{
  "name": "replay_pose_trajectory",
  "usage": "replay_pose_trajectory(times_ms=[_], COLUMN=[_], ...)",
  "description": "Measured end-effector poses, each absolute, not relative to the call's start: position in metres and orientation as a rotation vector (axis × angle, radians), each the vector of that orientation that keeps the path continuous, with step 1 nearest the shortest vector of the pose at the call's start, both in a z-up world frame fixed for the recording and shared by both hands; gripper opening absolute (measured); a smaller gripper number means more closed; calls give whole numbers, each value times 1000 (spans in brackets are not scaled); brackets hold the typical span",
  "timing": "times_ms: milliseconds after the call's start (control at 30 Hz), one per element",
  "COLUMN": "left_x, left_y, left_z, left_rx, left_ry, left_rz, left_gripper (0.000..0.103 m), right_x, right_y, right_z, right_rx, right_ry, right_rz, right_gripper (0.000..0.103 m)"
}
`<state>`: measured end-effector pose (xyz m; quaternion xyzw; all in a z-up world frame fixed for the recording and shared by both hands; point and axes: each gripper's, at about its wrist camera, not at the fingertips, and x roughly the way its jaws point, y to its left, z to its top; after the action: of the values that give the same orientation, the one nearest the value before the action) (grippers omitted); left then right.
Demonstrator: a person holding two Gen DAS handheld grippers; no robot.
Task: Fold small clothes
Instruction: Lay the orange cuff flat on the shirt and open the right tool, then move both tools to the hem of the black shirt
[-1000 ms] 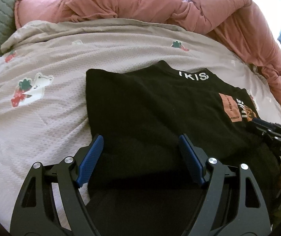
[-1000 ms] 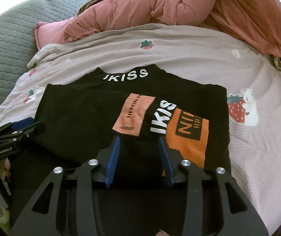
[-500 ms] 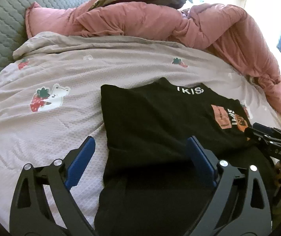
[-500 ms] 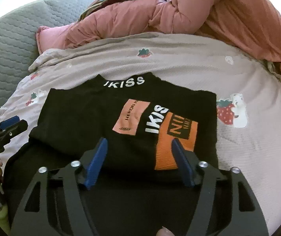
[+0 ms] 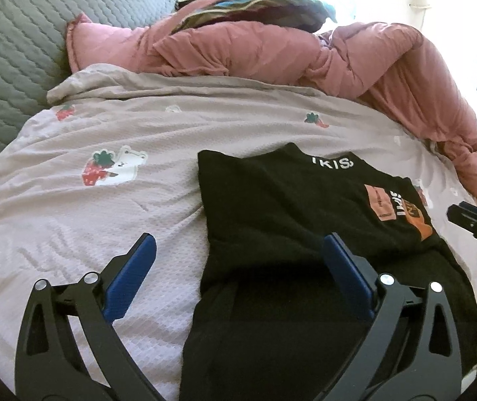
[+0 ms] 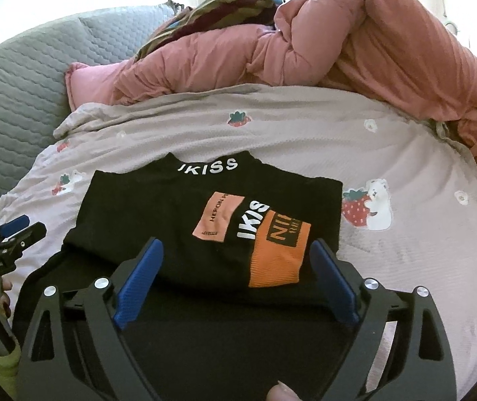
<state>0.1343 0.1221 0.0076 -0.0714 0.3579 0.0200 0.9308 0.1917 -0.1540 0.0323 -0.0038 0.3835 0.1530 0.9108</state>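
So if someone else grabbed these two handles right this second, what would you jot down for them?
Left gripper: open, empty, over the garment's left edge.
Right gripper: open, empty, over its near right part.
The black knit top with orange patches lies on the pale strawberry-print bedspread, already folded into a compact rectangle, collar lettering facing away.
A looser dark layer sticks out below the near edge.
Left to do: probably fold or tuck that near part, then tidy the bundle.
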Motion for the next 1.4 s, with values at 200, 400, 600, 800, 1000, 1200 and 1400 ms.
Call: replay_pose_trajectory(times_ms=[200,400,600,800,1000,1200,1400], left_x=[119,102,87,70,50,29,7], left_y=[126,133,140,149,154,157,159], left_z=[10,16,17,19,21,20,20], left_rx=[-142,-147,-147,-160,-168,-172,-188], left_ry=[710,696,723,746,760,774,786], left_rz=[61,79,111,135,145,150,140], left_gripper=[93,93,93,93,93,93,85], right_x=[180,168,155,143,130,120,109], right_y=[-165,-177,-188,-195,-199,-204,-207], right_z=[44,52,57,60,65,67,70], right_rx=[-8,-7,-2,1,3,8,2], right_ry=[769,752,740,736,721,717,722], right_rz=[308,297,298,308,322,344,370], right_gripper=[90,90,90,90,90,90,90])
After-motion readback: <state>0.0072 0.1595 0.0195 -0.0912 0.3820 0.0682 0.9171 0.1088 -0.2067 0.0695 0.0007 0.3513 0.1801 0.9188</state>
